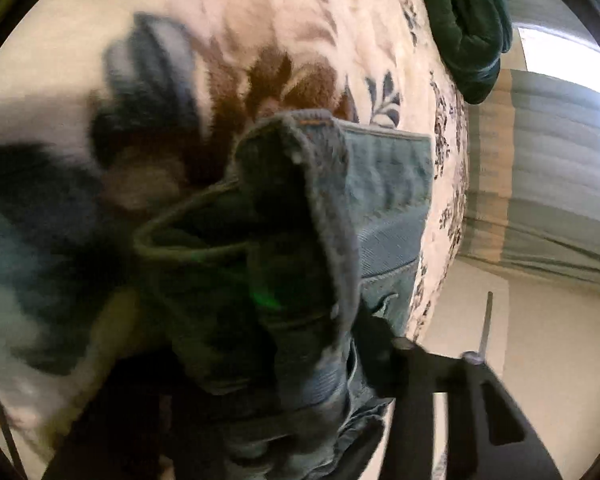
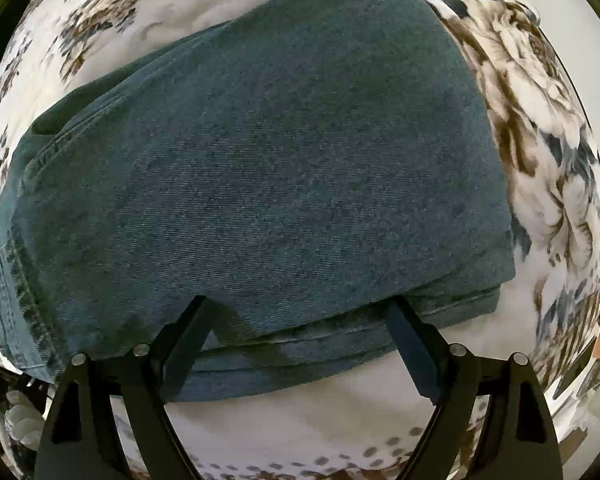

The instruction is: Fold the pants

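Observation:
The blue denim pants (image 2: 268,184) lie folded in several layers on a floral bedspread (image 2: 540,128). My right gripper (image 2: 300,320) is open, its two black fingers (image 2: 188,344) spread wide at the near edge of the folded stack, holding nothing. In the left wrist view a bunched part of the pants with a hem and seam (image 1: 300,216) fills the middle, lifted above the bed and close to the camera. My left gripper (image 1: 340,360) is shut on this denim; its fingers are mostly hidden by the cloth, with one black finger (image 1: 412,364) showing at lower right.
The bed's floral cover (image 1: 260,40) fills the left wrist view behind the denim. A dark green cloth (image 1: 468,28) lies at the bed's far corner. Past the bed's edge on the right are a pale floor (image 1: 540,340) and a curtain (image 1: 560,160).

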A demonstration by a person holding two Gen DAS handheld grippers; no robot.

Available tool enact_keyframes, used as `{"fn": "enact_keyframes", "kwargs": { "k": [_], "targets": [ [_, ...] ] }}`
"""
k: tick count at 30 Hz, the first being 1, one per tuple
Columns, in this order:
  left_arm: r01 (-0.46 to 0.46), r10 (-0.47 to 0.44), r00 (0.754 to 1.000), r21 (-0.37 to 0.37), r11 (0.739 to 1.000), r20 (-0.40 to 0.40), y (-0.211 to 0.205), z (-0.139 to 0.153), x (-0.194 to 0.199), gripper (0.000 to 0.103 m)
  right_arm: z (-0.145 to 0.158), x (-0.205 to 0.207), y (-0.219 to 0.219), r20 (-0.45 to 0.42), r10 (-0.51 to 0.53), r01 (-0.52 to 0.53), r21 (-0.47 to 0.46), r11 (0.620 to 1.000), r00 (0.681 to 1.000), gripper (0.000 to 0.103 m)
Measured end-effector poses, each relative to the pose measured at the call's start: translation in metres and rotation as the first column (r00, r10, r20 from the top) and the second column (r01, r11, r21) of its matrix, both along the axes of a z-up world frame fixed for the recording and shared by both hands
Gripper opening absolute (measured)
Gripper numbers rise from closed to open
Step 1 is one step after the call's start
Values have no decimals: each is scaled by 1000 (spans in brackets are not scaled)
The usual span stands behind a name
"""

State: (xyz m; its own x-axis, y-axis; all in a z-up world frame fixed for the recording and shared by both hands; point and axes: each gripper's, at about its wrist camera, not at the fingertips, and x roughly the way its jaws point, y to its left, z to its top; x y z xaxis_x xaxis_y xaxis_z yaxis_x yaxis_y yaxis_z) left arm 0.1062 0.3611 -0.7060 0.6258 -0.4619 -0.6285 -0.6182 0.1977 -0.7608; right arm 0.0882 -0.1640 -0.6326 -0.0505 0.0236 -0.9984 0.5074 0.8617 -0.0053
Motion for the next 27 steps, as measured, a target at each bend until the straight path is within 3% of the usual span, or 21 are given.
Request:
{"fn": "enact_keyframes", "kwargs": {
  "k": [4,7,10,12,15,18,21,22,23,24,27],
  "targets": [
    [59,-61,998,105,993,15,-8,21,6,27,-11,4,4,-33,54,-54,-8,999,998,90],
    [124,-132,991,196,973,30,-16,45,15,25,-17,10,9,-69,104,-104,-4,995,992,91],
    [181,-199,979,278,943,38,-27,68,22,24,-3,12,11,-39,131,-131,-4,991,991,91],
    [218,-239,970,316,923,31,-35,76,26,24,16,8,12,48,112,-115,58,992,993,91],
    [244,-269,963,346,906,26,-38,80,27,24,50,13,26,174,75,-105,170,980,982,91],
    [233,-252,968,331,914,14,-32,71,24,24,71,41,62,259,105,-171,244,955,960,91],
    [223,-235,972,311,924,2,-27,64,19,24,60,77,111,238,228,-275,192,942,944,89],
    [224,-236,972,309,924,-1,-27,63,19,24,49,85,120,201,258,-294,180,939,945,84],
    [227,-238,971,307,924,-1,-26,62,18,24,37,92,127,159,283,-309,178,934,946,55],
    [233,-245,969,307,923,1,-27,63,17,24,28,96,130,124,272,-291,173,941,954,3],
    [241,-256,967,304,922,8,-26,63,17,24,30,100,119,169,150,-181,185,966,974,5]
  ]
}}
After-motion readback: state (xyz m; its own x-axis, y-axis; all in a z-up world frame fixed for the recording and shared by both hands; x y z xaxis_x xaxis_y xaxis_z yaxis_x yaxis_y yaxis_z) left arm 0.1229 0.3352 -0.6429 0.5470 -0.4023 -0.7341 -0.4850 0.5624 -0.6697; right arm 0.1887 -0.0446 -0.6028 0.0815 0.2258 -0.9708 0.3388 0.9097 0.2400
